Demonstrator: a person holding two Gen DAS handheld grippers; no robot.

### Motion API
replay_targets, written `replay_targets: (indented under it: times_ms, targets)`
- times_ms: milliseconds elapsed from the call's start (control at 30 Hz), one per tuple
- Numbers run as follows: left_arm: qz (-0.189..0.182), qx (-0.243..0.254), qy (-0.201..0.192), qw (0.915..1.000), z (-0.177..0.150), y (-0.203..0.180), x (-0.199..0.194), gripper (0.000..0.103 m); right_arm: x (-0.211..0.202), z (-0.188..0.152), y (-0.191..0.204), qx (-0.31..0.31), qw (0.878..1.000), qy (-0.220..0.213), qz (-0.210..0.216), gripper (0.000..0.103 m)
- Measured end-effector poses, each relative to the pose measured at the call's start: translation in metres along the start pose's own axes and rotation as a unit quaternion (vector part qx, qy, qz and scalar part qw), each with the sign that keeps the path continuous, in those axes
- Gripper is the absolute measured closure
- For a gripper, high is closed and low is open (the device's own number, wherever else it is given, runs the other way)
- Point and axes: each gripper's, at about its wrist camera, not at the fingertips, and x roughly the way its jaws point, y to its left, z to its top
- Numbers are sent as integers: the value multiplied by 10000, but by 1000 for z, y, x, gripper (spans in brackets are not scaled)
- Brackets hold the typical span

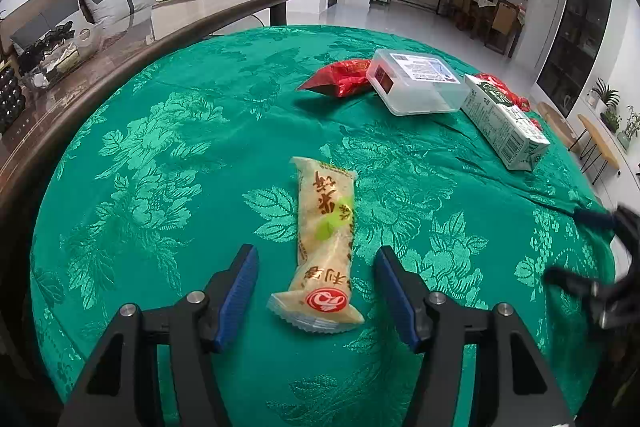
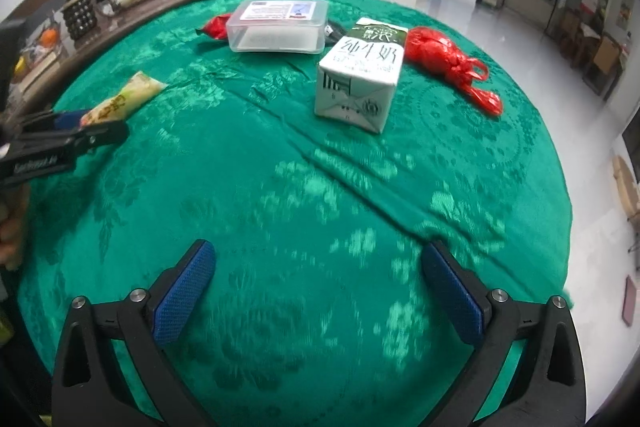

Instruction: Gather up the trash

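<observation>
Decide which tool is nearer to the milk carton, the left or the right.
Right. The right tool hangs open over bare cloth with the milk carton straight ahead. The left tool straddles the snack packet, with the carton far off to its right.

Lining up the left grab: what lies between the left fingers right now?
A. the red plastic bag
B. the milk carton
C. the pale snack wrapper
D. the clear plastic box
C: the pale snack wrapper lies on the green cloth between the open left fingers, untouched by either.
</observation>
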Motion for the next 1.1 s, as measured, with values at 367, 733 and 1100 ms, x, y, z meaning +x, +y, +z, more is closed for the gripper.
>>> replay_targets:
  times_ms: [367,733,1100]
  targets:
    - [70,120,32,9999,0,-3,5,35,52,88,-24,843,9946,-4,-599,12]
    - [128,179,39,9998,0,-6,6,34,4,22,6,468,9986,-246,-78,53]
    - [172,180,55,9997,0,-8,7,31,16,16,44,-218,9994,-177,225,2]
